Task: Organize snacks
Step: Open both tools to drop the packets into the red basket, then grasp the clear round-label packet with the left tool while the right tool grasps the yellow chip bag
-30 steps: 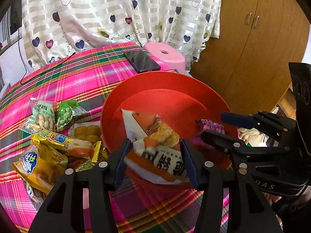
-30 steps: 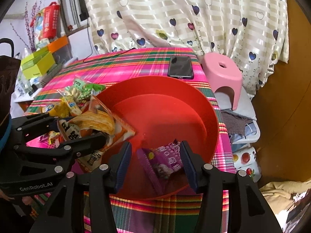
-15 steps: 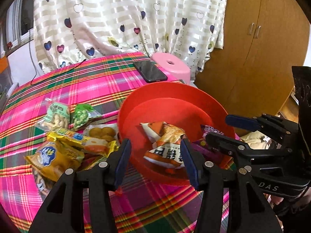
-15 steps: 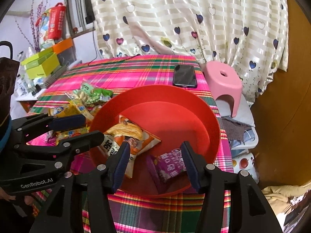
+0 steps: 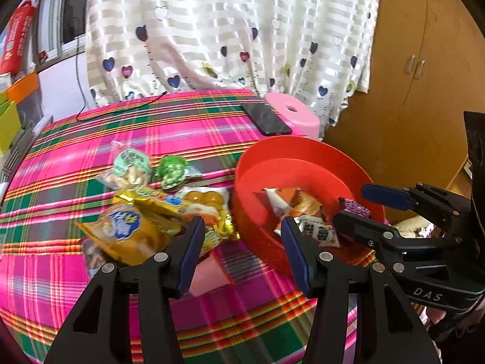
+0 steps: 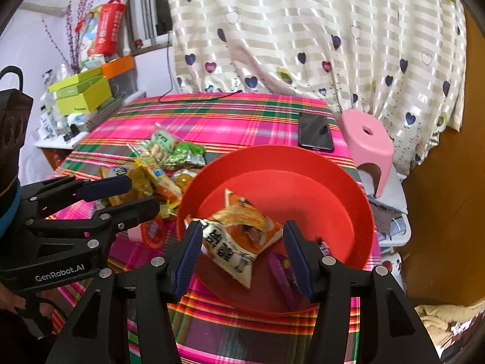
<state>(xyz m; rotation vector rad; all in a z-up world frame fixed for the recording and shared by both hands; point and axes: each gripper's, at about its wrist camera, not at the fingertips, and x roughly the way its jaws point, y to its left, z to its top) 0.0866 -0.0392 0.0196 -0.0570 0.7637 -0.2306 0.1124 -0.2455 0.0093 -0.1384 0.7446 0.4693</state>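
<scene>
Red bowl [image 6: 348, 188] sits at the near right of the plaid counter [image 5: 188, 127], an orange snack bag [image 6: 239, 236] and a purple packet [image 6: 285, 276] lying inside it. More snack packets [image 5: 142, 212] are heaped just left of the bowl. Left tool [image 5: 242, 254] hangs with jaws apart, nothing between them. Right tool [image 6: 242, 257] has just been opening, empty above the bowl. Phone [image 6: 315, 132] lies beyond, pink stool [image 6: 368, 139] off the counter's edge.
</scene>
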